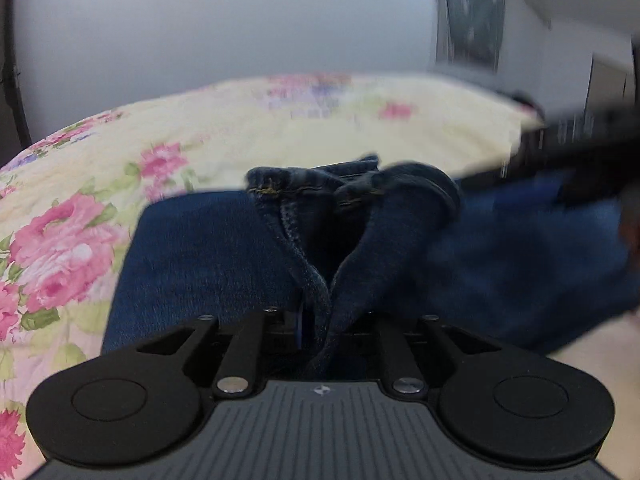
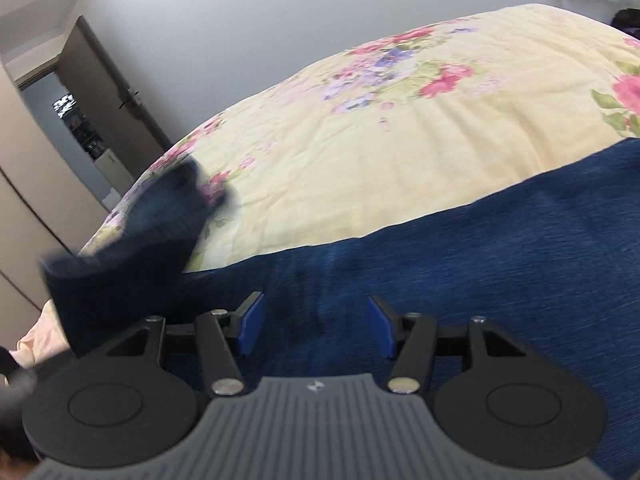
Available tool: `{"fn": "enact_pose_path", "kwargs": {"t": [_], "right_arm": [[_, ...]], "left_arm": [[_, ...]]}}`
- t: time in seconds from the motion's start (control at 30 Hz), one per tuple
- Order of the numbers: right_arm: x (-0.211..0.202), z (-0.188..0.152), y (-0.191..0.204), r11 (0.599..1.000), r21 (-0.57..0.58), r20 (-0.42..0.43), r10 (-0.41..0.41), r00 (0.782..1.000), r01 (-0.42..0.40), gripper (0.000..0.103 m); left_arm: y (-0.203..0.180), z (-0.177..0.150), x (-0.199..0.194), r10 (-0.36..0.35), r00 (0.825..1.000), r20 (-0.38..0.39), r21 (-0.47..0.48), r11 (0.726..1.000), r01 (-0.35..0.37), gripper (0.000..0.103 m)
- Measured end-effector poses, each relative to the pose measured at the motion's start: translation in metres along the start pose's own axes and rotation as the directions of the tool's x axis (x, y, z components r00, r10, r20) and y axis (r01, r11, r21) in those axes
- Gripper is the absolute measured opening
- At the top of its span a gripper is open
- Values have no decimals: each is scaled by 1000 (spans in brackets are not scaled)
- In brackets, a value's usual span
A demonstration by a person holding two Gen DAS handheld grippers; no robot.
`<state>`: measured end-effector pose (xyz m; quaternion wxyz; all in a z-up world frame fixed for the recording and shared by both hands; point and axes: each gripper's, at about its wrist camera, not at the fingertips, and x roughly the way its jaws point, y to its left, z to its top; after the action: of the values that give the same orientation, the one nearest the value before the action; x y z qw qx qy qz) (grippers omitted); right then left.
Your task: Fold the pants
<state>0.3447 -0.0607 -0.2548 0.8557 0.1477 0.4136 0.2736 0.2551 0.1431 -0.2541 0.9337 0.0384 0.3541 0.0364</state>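
Observation:
Dark blue denim pants [image 1: 208,256] lie on a floral bedspread [image 1: 280,128]. My left gripper [image 1: 324,320] is shut on a bunched fold of them with a stitched seam, and the hem end [image 1: 304,184] stands up past the jaws. In the right wrist view the pants [image 2: 500,264] spread flat across the lower right. My right gripper [image 2: 316,324] hovers just over them, open, its blue pads [image 2: 252,320] wide apart with only flat cloth beneath. A lifted, blurred flap of denim [image 2: 132,264] hangs at the left.
The cream bedspread with pink and purple flowers [image 2: 380,160] stretches beyond the pants to a plain wall. An open door [image 2: 108,92] stands at the far left. A dark blurred shape [image 1: 580,148] crosses the right edge of the left wrist view.

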Motion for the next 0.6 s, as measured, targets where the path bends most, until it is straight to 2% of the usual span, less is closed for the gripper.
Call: {"fn": "enact_pose_path", "kwargs": {"t": [0.03, 0.07, 0.17, 0.23, 0.3, 0.4, 0.47, 0.53, 0.6], "right_arm": [[1, 1, -4, 1000, 15, -7, 1, 1000, -1, 53], [2, 1, -7, 999, 31, -16, 8, 1000, -7, 53], [8, 0, -8, 997, 65, -49, 52, 997, -48, 54], [15, -3, -10, 985, 124, -80, 131, 988, -121, 59], [26, -9, -9, 961, 196, -112, 221, 969, -197, 59], [31, -12, -7, 949, 219, -127, 259, 957, -228, 59], [30, -12, -9, 944, 237, -123, 265, 956, -231, 58], [28, -12, -15, 934, 269, -114, 273, 955, -235, 58], [27, -12, -19, 921, 302, -104, 289, 952, -246, 59]], "left_arm": [[-11, -7, 7, 41, 999, -16, 56, 998, -40, 15], [-14, -10, 6, 60, 998, -1, 73, 996, -59, 14], [-8, -8, 6, 55, 998, -18, 27, 998, -54, 15], [-11, -9, 2, 57, 998, -10, 55, 997, -57, 17], [-20, -9, -7, 60, 998, 38, 113, 992, -64, 22], [-32, -13, -21, 52, 992, 119, 198, 977, -75, 32], [-41, -17, -24, 36, 991, 126, 270, 960, -70, 49], [-49, -23, -23, 33, 994, 108, 333, 940, -68, 51], [-49, -26, -24, 26, 995, 98, 350, 935, -59, 50]]}}
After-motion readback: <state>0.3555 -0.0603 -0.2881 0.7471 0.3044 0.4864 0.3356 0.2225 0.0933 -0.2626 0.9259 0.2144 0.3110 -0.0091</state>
